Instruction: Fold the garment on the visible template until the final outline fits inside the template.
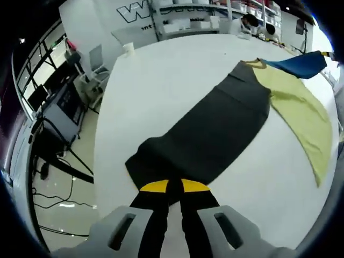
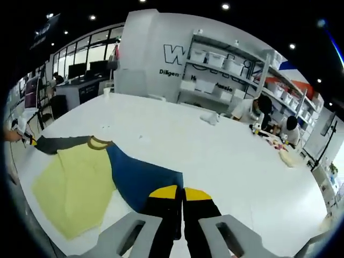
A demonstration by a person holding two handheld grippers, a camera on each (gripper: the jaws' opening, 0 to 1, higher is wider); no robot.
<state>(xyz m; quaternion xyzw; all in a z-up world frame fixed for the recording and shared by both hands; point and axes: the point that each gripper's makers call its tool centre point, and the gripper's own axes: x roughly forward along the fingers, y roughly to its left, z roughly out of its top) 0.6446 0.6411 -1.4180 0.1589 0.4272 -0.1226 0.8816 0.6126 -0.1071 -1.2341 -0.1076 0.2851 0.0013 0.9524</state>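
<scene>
Garment (image 1: 215, 129) lies spread on white surface (image 1: 161, 80), colour-blocked: dark grey sleeve/panel runs from near left gripper (image 1: 174, 186) diagonally up-right, pale yellow body panel fans out on right, blue part at far top right. In right gripper view same garment (image 2: 80, 183): yellow body at left-centre, blue sleeve stretching toward right gripper (image 2: 179, 192), grey sleeve going off to far left w/ mustard collar rim between them.

Left gripper: jaws pressed together, yellow-tipped black pads pinching end edge of grey sleeve; cloth end sits right at the tips. Right gripper: jaws pressed together too, tips on end of blue sleeve, pinching it; cloth edge meets the tips. In right gripper view, far left edge, a yellow-tipped thing touches end of grey sleeve w/ a hand beside it, too small to read more.

No template outline can be made out on the surface; can't tell where it lies.

Outward: surface is large, white, rounded corner. In left gripper view, left of surface, a cart w/ equipment (image 1: 62, 110), cables on pale floor (image 1: 64, 204), windows beyond. Far side: white wall w/ big dark lettering (image 2: 174, 54), shelving w/ white bins (image 2: 226, 67). Two people (image 2: 255, 110) seated at far right side of surface, small items (image 2: 282, 148) lying near them. Ceiling dark w/ spot lights.
</scene>
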